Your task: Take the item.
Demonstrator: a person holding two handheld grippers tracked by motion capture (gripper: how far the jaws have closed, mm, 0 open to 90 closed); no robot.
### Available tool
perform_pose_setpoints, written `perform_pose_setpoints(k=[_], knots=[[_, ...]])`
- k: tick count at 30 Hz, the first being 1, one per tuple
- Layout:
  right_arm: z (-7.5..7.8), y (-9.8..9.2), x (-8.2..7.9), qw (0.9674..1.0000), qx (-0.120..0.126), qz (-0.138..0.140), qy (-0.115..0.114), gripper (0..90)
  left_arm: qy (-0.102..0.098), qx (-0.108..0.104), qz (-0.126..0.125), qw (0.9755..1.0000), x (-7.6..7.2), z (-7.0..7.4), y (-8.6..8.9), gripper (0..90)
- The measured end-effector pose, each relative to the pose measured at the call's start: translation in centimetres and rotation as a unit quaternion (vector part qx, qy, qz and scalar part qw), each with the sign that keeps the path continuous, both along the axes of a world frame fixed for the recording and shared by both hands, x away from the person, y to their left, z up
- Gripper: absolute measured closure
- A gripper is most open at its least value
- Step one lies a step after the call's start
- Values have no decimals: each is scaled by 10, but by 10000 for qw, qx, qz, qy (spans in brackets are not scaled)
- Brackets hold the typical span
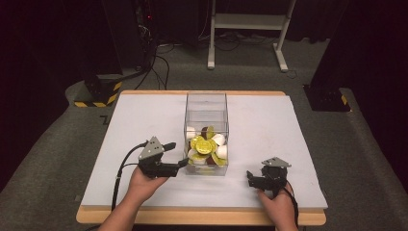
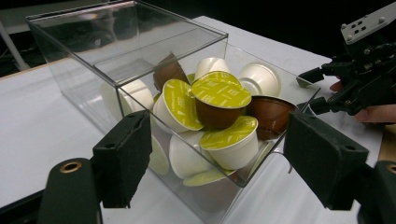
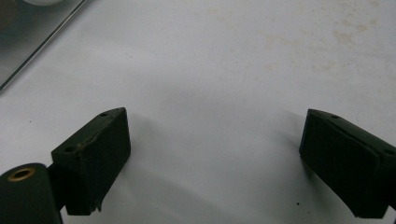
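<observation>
A clear plastic box [image 1: 206, 103] stands in the middle of the white table [image 1: 134, 120]. It holds several coffee capsules [image 1: 204, 147] with yellow-green lids and white or brown cups. My left gripper [image 1: 179, 154] is at the box's near left corner, pointing at it. In the left gripper view the box [image 2: 93, 51] and capsules [image 2: 219, 95] lie just ahead of my left gripper [image 2: 219, 126], whose jaws stand apart without touching the wall. My right gripper [image 1: 251, 179] rests near the front right, open; its view has my right gripper [image 3: 217, 119] over bare table.
The right gripper [image 2: 313, 88] and a hand lie beyond the box in the left gripper view. A corner of the box [image 3: 28, 32] lies at the upper left of the right gripper view. Behind the table are a white frame stand [image 1: 250, 21] and a striped base [image 1: 98, 94].
</observation>
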State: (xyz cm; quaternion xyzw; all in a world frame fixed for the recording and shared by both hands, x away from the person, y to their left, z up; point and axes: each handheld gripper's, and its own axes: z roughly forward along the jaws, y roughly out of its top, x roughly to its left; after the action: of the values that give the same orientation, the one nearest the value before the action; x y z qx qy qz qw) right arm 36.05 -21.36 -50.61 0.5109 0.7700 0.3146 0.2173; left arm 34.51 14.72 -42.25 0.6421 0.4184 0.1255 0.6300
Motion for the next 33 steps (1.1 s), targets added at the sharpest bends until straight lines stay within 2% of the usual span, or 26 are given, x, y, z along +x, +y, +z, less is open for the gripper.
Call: perform_pose_setpoints(k=[6, 14, 19, 25, 30, 31, 33], knots=[[0, 0, 0, 10000, 0, 0, 1, 87, 20, -80, -66, 9999, 4, 0, -6, 240], [0, 0, 0, 10000, 3, -1, 2, 87, 14, 1, -154, 9999, 9, 4, -14, 240], [0, 0, 0, 10000, 2, 0, 1, 87, 23, -86, -175, 9998, 11, 7, -19, 240], [0, 0, 0, 10000, 3, 0, 1, 87, 53, -55, -221, 9997, 15, 9, -23, 240], [0, 0, 0, 10000, -1, 2, -6, 87, 90, -167, -207, 9996, 17, 11, -29, 240], [0, 0, 0, 10000, -1, 3, -6, 87, 72, -72, -254, 9996, 18, 11, -29, 240], [0, 0, 0, 10000, 0, 2, -5, 87, 81, -83, -260, 9996, 19, 11, -31, 240]])
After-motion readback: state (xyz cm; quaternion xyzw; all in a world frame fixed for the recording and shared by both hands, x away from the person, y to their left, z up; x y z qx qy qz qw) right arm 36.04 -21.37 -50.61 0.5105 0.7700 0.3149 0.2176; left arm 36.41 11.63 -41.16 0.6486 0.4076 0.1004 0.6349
